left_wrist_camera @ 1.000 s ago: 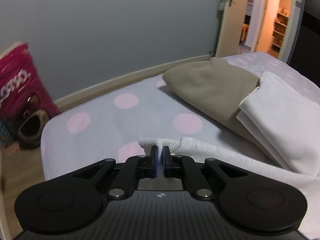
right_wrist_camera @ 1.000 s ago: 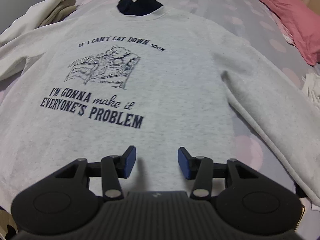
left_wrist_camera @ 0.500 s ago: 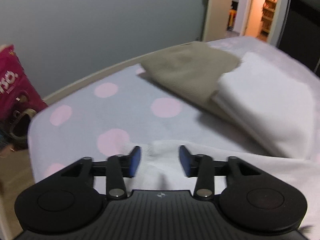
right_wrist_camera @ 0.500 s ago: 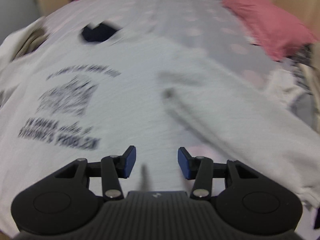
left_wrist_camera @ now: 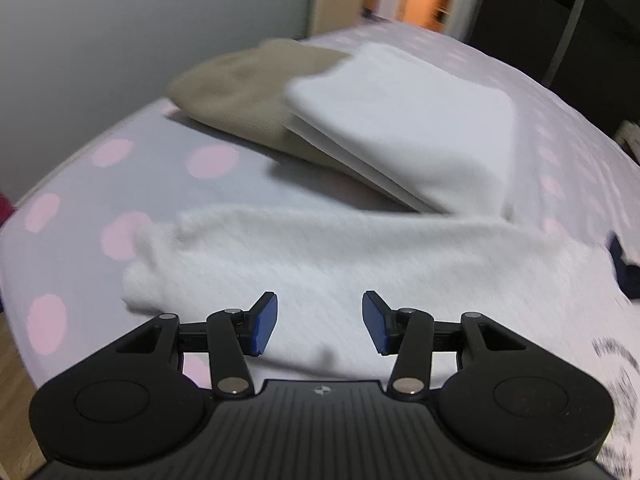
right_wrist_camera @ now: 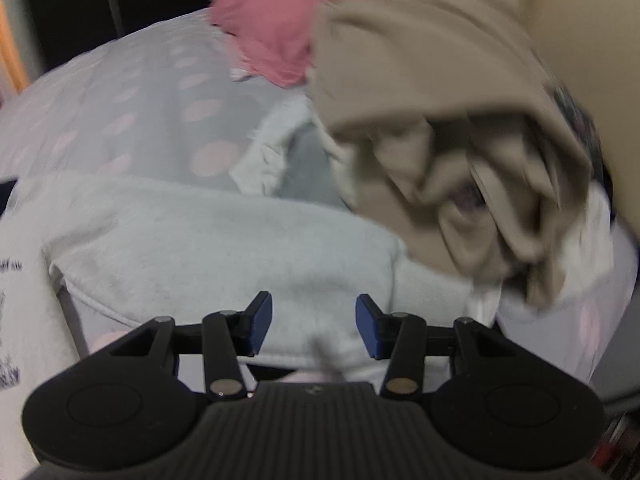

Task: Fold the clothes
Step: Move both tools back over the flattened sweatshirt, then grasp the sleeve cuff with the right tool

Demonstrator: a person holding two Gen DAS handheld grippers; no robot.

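Progress check from my end: the pale grey heathered sweatshirt with dark printed lettering [left_wrist_camera: 400,264] lies spread on the polka-dot bedsheet [left_wrist_camera: 168,168], one sleeve stretched out flat under my left gripper [left_wrist_camera: 319,322], the other sleeve [right_wrist_camera: 224,240] under my right gripper [right_wrist_camera: 314,326]. Both sets of jaws stand wide apart with nothing between them. Just beyond the sweatshirt's left sleeve sit a folded white garment [left_wrist_camera: 404,120] and a folded tan garment [left_wrist_camera: 240,84], overlapping, so that part of the pile looks done. Past the right sleeve there's a crumpled beige heap of clothes [right_wrist_camera: 440,120] plus a pink fabric bundle [right_wrist_camera: 276,40], which I'd guess are waiting. The sweatshirt itself isn't folded as it lies. Writing-wise, only smeared edges of the dark print show, too blurry to read.
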